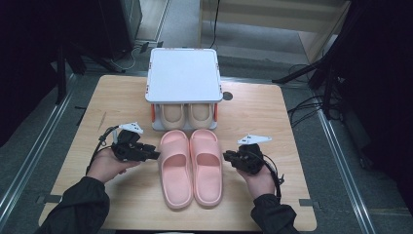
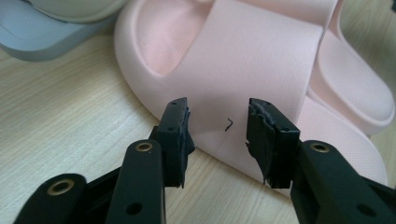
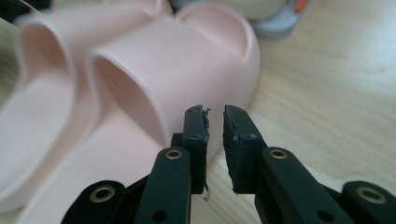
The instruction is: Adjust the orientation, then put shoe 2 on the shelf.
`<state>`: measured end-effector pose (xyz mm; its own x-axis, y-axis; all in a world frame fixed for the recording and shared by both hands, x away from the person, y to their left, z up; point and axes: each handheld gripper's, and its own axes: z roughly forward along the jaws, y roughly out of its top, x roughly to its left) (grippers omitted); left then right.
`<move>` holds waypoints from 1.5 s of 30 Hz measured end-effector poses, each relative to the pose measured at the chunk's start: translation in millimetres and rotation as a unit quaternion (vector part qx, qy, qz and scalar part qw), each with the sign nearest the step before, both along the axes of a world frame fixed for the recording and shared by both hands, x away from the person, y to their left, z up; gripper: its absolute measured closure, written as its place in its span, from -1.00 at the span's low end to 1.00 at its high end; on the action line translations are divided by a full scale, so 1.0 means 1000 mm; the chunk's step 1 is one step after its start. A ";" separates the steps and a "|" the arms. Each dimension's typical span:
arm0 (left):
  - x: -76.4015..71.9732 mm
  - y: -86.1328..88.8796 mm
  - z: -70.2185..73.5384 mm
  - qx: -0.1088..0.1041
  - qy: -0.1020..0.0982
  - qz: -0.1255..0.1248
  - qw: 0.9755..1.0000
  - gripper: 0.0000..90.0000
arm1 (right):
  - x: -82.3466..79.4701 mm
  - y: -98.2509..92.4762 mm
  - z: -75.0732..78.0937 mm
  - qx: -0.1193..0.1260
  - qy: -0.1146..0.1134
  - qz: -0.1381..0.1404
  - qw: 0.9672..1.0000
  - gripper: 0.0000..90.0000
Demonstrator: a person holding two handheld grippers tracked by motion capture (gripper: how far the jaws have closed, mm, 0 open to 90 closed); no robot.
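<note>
Indoors, a pale wood-grain table (image 1: 122, 97) stood on grey flooring, with dark equipment and cables around it.

Centred on the table lay a pair of pink slippers (image 1: 191, 166), smooth moulded foam with wide rounded straps and finely textured footbeds. Behind them stood a small grey rack (image 1: 183, 74) with a flat white top, a beige pair (image 1: 185, 115) tucked underneath. The left gripper (image 2: 218, 135) hovered at the left slipper's outer edge, jaws spread apart, holding nothing. The right gripper (image 3: 214, 140) sat just beside the right slipper, jaws nearly closed with a narrow gap, gripping nothing.
</note>
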<state>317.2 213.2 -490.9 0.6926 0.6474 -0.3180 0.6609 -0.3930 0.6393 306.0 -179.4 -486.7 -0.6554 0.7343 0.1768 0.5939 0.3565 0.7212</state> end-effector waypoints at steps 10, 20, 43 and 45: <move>0.002 0.006 0.005 -0.016 0.017 0.021 0.999 0.11 | -0.035 0.010 0.021 0.051 -0.030 0.035 0.998 0.49; 0.002 0.009 0.007 -0.020 0.011 0.024 0.999 0.06 | -0.043 0.037 0.007 0.052 -0.020 0.043 0.998 0.06; -0.001 0.014 0.008 -0.023 0.002 0.025 0.999 0.09 | -0.034 0.082 -0.013 0.014 -0.030 0.032 0.999 -0.14; 0.000 0.015 0.008 -0.026 0.001 0.027 0.999 0.08 | -0.032 0.086 -0.014 0.012 -0.029 0.029 0.999 -0.16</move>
